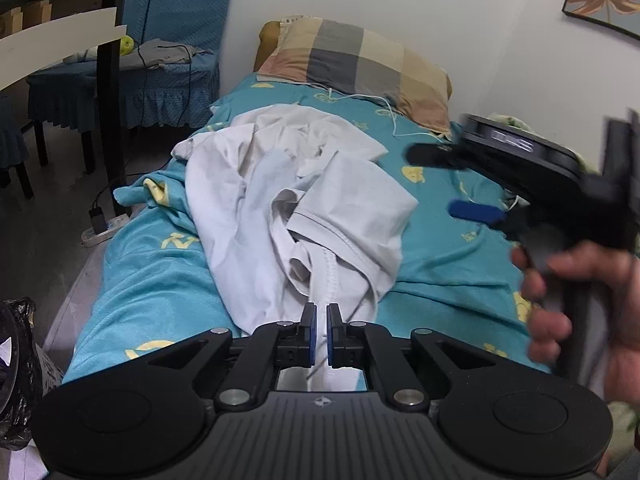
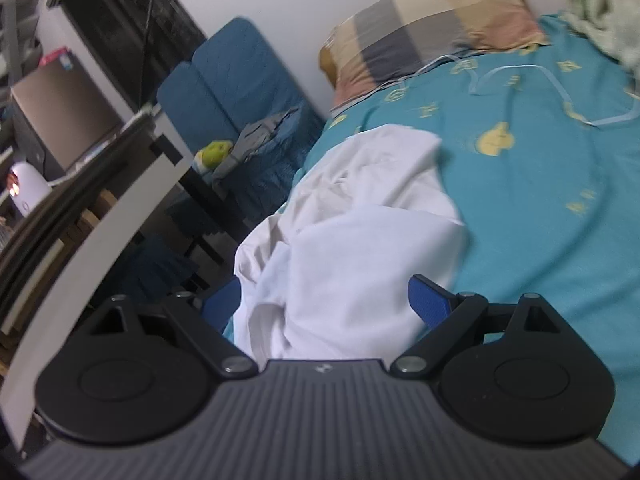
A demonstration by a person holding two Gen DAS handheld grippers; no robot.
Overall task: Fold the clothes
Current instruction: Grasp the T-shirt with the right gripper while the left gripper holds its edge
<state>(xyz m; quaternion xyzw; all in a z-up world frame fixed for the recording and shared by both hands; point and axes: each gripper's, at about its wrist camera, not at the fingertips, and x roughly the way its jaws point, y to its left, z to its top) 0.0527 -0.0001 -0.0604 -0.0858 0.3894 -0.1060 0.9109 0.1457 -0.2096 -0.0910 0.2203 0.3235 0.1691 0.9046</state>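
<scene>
Cloth status: one white garment [image 1: 304, 196] is lying crumpled in a heap on the bed [image 1: 448, 248], along the side nearer the chair [image 1: 160, 76], with no flat fold showing.

I am holding the left tool [image 1: 319, 334] clenched on a seamed edge of the garment; the cloth is running between its blue pads. I am holding the right tool [image 2: 325, 307] released, its jaws spread wide, with a bunch of the garment sitting between them but not pinched. In the left view the right tool is blurred, with a hand [image 1: 576, 300] gripping its handle.

Risks I am judging from here:
- The right tool closing on several bunched layers, not on a single edge, would be locking the creases into the fold.
- The left tool pulling while the heap is tangled could be dragging the whole garment off the bed's side.
- The white cable [image 1: 384, 108] lying near the pillow [image 1: 356, 64] could be catching on cloth spread that way.

Count: one garment, two tools, one pillow, one cable, one chair.
</scene>
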